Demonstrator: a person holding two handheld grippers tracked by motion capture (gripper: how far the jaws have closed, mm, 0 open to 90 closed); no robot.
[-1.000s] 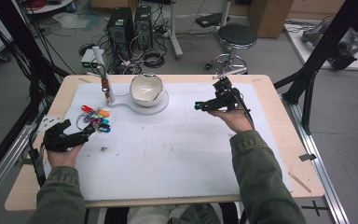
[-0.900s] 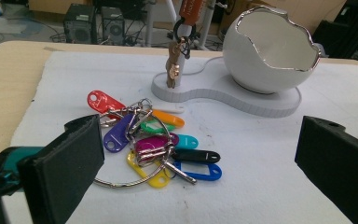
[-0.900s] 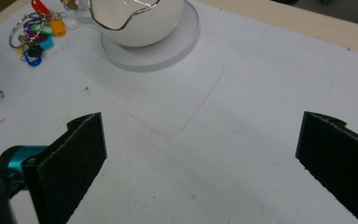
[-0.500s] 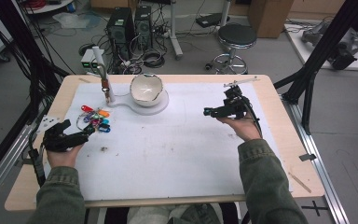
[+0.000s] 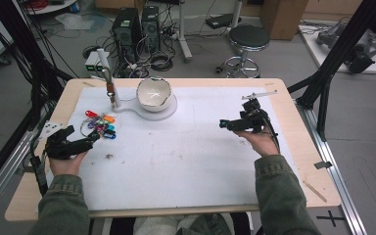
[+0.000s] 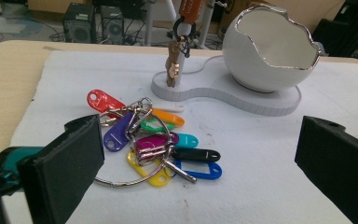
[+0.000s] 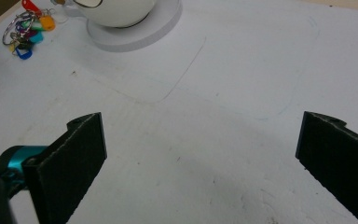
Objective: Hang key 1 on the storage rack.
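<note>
A bunch of keys with coloured tags lies on the white mat at the left, and it also appears in the left gripper view. My left gripper rests just short of the bunch, open, its jaws wide on either side with nothing between them. Behind it stands a white stand with an egg-shaped bowl and a post carrying a brown key fob. My right gripper is held open over bare mat at the right, empty.
The white mat covers most of the wooden table. A small dark speck lies near the left hand. A stool, computer cases and cables stand on the floor beyond the far edge. Black frame legs flank the table.
My right gripper has moved to the right and toward the near side, away from the bowl. The left gripper and the keys have stayed put.
</note>
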